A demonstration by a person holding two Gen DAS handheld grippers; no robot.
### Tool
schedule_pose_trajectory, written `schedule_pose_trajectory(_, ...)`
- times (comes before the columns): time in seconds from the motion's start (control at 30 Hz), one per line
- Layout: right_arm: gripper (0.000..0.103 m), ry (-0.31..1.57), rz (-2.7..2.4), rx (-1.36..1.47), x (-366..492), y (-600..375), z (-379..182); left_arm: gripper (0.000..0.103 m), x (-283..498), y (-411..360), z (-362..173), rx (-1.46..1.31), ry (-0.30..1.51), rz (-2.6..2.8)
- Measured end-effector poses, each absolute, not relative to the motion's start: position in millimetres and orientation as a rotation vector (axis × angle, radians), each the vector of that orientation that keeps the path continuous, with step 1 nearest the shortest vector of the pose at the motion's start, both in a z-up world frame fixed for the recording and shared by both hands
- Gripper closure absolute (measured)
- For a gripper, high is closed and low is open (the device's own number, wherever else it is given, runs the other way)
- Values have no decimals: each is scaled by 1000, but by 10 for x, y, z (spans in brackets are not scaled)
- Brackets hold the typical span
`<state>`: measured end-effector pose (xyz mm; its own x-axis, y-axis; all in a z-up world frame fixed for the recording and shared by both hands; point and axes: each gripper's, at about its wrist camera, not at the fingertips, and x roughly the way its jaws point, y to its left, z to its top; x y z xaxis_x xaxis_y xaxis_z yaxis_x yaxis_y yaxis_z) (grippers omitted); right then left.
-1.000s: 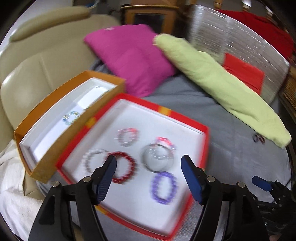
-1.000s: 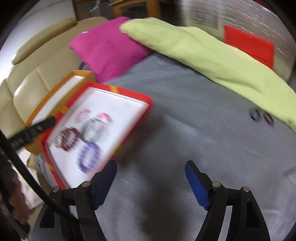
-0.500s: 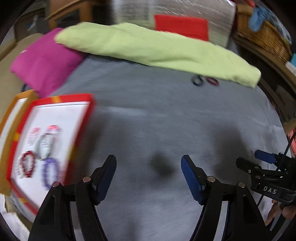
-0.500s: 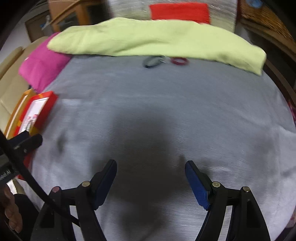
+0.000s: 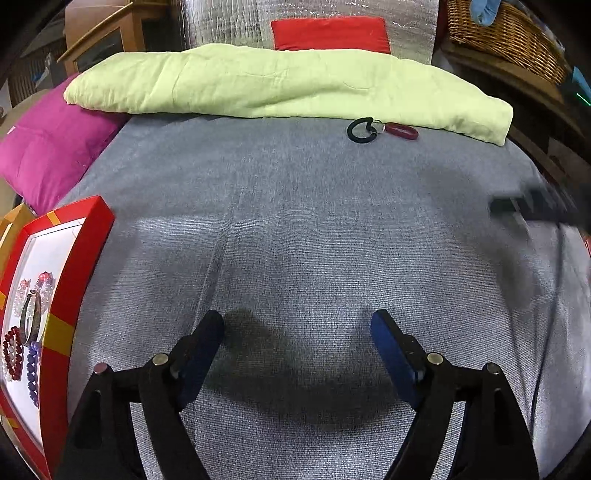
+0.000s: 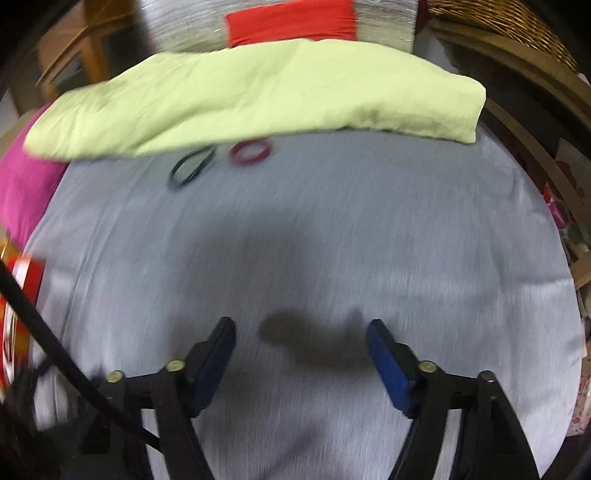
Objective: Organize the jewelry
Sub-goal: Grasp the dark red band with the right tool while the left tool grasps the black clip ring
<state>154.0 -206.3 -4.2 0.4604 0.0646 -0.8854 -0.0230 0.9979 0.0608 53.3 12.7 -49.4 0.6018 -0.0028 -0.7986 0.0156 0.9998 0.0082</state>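
A black bangle point(image 5: 361, 130) and a dark red bangle point(image 5: 402, 131) lie side by side on the grey cover, just in front of the green bolster; the right wrist view shows the black bangle point(image 6: 192, 168) and the red bangle point(image 6: 252, 152) too. A red-rimmed tray point(image 5: 79, 258) at the far left holds several beaded bracelets point(image 5: 13, 352). My left gripper point(image 5: 297, 326) hovers over bare cover with its jaws opening and nothing between them. My right gripper point(image 6: 300, 328) also hangs over bare cover, far short of the bangles, jaws closing on nothing.
A long green bolster point(image 5: 280, 83) lies across the back, a magenta cushion point(image 5: 51, 147) at the left, a red cushion point(image 5: 330, 33) behind. A wicker basket point(image 5: 506, 33) stands at the right. A black cable point(image 6: 51, 343) crosses the right wrist view's left side.
Both grippers have swung right, away from the red tray and out over the grey cover. The tray slid to the left edge of both views; the two bangles came into fuller view.
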Motion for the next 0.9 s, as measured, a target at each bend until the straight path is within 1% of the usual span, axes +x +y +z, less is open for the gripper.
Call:
schedule_pose_trajectory(0.07,44,1100,26,75,1767,-2100,-31,19,543,133,-497,9,924,-9)
schedule_pose_trajectory(0.13,46,1120,5,109,2105,-2087,-40,19,577,119,-489,7,931,-9)
schedule_pose_trajectory(0.17,48,1121,-3,119,2227,-2074,-39,18,585,118,-486,5,937,-9)
schedule_pose_trajectory(0.33,52,1120,-19,125,2808,-1871,-2,18,647,111,-470,-10,962,-18)
schedule_pose_trajectory(0.4,59,1126,-27,114,2986,-1781,-21,18,686,109,-453,-3,966,-14)
schedule_pose_trajectory(0.5,65,1148,-45,100,3181,-1706,-100,18,806,168,-370,4,939,29)
schedule_pose_trajectory(0.63,77,1158,-25,54,3272,-1614,-172,18,1161,244,-232,-48,916,17)
schedule_pose_trajectory(0.67,91,1158,-12,43,3253,-1603,-170,18,1296,256,-192,-56,906,22)
schedule_pose_trajectory(0.7,98,1163,2,28,3238,-1605,-175,18,1377,262,-171,-64,902,22)
schedule_pose_trajectory(0.9,98,1151,63,11,2977,-1820,-107,18,2058,146,-121,-112,899,-7)
